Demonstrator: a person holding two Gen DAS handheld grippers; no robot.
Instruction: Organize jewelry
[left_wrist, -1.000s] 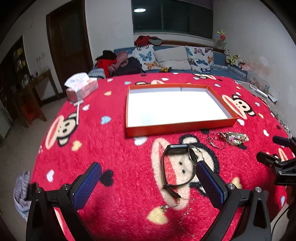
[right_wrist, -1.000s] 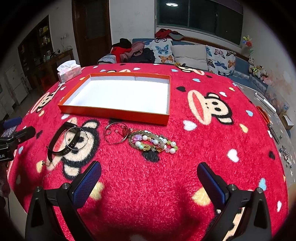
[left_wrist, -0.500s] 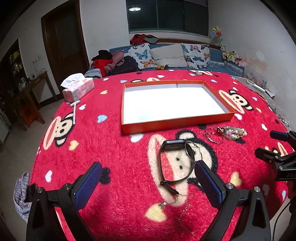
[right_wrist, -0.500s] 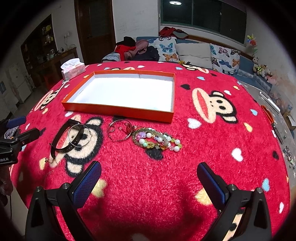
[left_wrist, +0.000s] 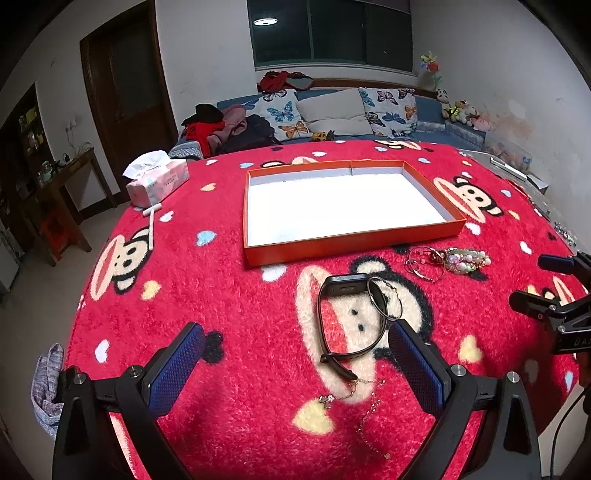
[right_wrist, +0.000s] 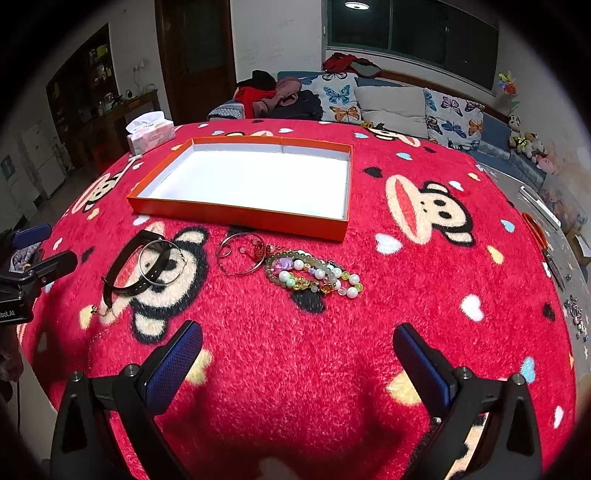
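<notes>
Left gripper (left_wrist: 295, 347) jaws spread, right gripper (right_wrist: 297, 345) likewise (nothing held), orange tray (right_wrist: 236, 216) beyond

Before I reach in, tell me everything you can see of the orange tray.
The orange tray is a shallow rectangular box, apparently cardboard, with orange walls and a plain white floor, with nothing inside it. A seam shows midway along its far wall. It lies flat on the red monkey-print blanket, beyond the jewelry. The thin bangles lie close to its near wall; whether they touch it is unclear.
</notes>
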